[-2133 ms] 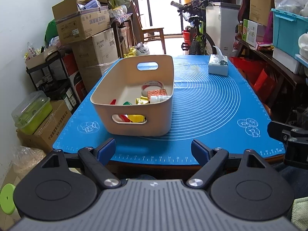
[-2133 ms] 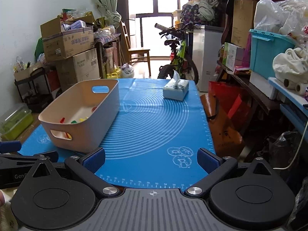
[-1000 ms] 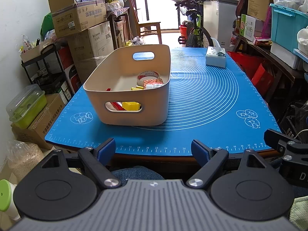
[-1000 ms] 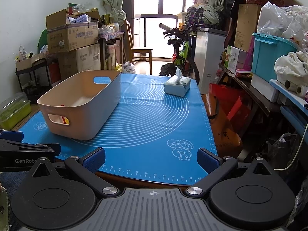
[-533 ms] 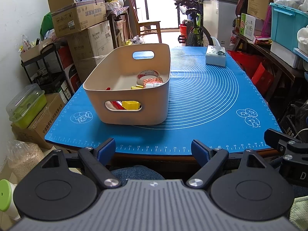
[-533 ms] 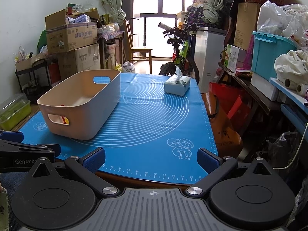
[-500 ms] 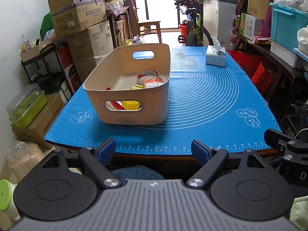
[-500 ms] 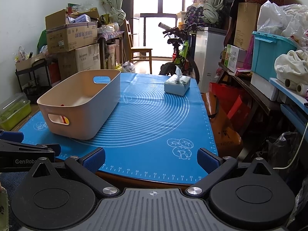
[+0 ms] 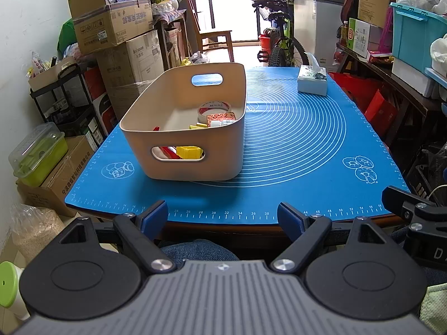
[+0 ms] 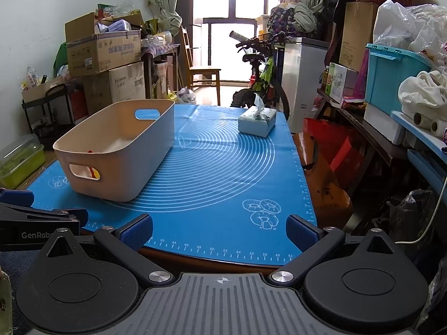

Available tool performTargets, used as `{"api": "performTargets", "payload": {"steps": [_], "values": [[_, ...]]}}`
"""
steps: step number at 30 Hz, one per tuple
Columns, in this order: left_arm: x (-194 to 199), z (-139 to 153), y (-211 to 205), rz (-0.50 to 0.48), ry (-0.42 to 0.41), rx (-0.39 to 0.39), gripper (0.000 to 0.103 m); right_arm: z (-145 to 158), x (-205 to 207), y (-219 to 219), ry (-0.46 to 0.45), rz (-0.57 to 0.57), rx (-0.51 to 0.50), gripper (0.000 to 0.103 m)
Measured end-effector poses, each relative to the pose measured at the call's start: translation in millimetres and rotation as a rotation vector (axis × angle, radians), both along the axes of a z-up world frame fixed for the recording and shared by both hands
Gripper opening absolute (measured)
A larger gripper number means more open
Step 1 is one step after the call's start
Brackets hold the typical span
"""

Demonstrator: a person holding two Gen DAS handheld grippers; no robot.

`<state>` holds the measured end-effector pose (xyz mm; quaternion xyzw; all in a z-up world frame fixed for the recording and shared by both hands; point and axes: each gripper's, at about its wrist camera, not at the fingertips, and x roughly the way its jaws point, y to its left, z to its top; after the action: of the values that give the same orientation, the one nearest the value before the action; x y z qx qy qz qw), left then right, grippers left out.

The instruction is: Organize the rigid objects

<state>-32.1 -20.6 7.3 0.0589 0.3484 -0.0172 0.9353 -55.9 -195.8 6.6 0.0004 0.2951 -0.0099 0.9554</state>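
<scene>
- While you hold both tools back at the near edge of the table, your left gripper [image 9: 223,213] has its jaws spread wide with nothing between the blue pads, and your right gripper [image 10: 219,227] is just as wide and just as empty. Neither touches anything.
- Just past your fingertips lies the blue mat [image 9: 293,150], bare along its near edge; no loose item waits on it that I can see.
- Next comes the beige bin [image 9: 184,164], sitting on the left part of the mat, near handle slot facing you. From your right view the same bin [image 10: 117,150] stands well left of that gripper.
- Inside it sit the rigid pieces: a yellow block [image 9: 189,152] and a red piece [image 9: 167,150] showing through the near slot, a small patterned box [image 9: 221,117] and a tape roll [image 9: 214,109] toward the far right corner.
- Judging by looks, these are all light, hard and stiff. The box and block offer flat opposite faces, so pinch across those. The tape roll is best taken across its wall at the rim, since its curved outside may slip.
- Should the bin itself need shifting, it looks like smooth plastic and may slide on the mat; take it by the rim or a handle slot.
- Farthest off, a tissue box [image 9: 312,83] stands at the far right of the mat, well apart from the bin. It is soft-sided, so I doubt it belongs to this job.
</scene>
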Motion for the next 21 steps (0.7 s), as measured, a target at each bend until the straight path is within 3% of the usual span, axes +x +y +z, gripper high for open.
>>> {"api": "performTargets", "payload": {"steps": [21], "values": [[0.0, 0.0, -0.4, 0.000, -0.001, 0.003, 0.086, -1.5, 0.2, -0.7, 0.003, 0.000, 0.002, 0.100]]}}
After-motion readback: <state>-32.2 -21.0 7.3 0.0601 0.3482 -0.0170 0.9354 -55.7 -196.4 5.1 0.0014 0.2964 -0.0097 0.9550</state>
